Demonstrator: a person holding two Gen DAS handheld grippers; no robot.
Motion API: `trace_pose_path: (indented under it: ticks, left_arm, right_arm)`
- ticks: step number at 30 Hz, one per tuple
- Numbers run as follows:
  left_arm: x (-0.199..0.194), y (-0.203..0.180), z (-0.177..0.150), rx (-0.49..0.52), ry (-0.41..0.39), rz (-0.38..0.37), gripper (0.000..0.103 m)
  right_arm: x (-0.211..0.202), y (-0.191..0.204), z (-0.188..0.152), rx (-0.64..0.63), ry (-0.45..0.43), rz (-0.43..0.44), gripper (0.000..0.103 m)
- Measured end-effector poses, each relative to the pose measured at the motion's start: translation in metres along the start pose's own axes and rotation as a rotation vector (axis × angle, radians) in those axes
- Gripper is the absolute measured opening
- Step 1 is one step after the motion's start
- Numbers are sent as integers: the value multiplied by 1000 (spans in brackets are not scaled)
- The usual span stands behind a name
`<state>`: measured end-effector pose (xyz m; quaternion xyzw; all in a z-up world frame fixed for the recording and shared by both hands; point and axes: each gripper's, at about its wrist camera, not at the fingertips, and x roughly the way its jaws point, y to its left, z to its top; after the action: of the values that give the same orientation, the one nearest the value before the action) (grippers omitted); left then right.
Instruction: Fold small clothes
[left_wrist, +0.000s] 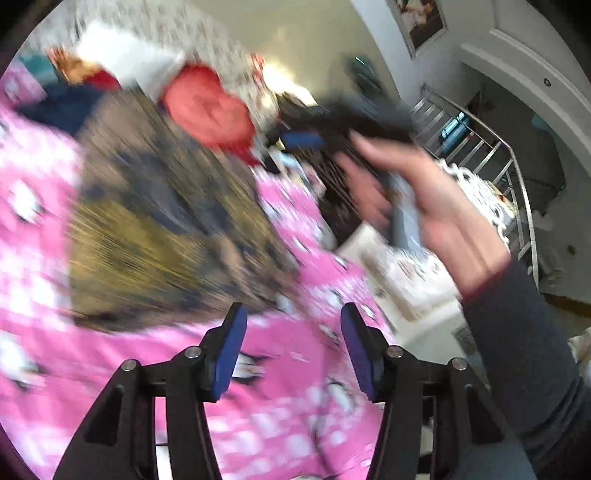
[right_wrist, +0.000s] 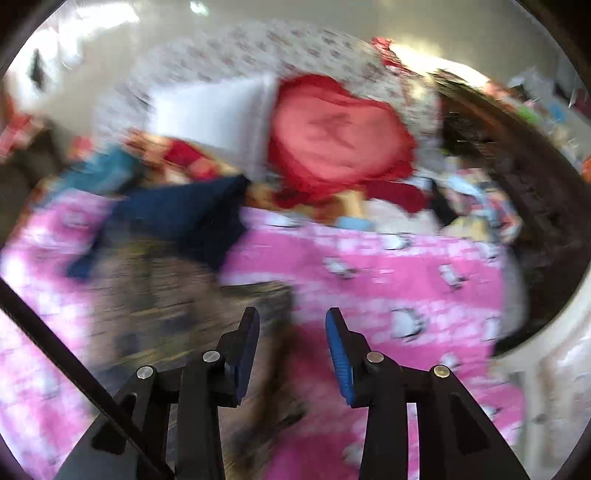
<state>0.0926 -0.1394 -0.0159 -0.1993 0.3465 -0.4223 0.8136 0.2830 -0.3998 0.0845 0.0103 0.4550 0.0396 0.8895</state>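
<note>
Both frames badly smeared, so I'm reading coarse. My left gripper (left_wrist: 291, 343) has jaws apart, nothing btwn them; right gripper (right_wrist: 291, 354) same, apart and empty. The brown-and-yellow patterned garment (left_wrist: 166, 236) lies flat on the pink printed blanket (left_wrist: 303, 406), just ahead and left of both jaw sets. Long axis: can't tell. Left gripper looks nearer its near edge, I'd judge.

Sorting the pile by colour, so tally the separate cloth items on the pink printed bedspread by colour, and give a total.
Olive-brown and dark patterned garment: 1
Navy blue cloth: 1
Red heart-shaped cushion: 1
White pillow: 1
Teal cloth: 1
Total: 5; the blurred jumble behind is left uncounted.
</note>
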Motion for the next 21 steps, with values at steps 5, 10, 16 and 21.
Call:
trace_pose_path:
  ticks: [5, 10, 16, 21]
  left_arm:
    - [-7, 45, 28, 16, 32, 209, 43]
    - [18, 108, -1, -175, 148, 346, 13]
    - [-6, 92, 7, -147, 153, 346, 14]
    - [-15, 64, 86, -5, 0, 306, 36]
  right_arm:
    - [-20, 50, -71, -136, 102, 173, 40]
    - [42, 50, -136, -97, 269, 147, 41]
    - [45, 37, -151, -14, 190, 204, 41]
    - [-1, 31, -116, 11, 46, 227, 43]
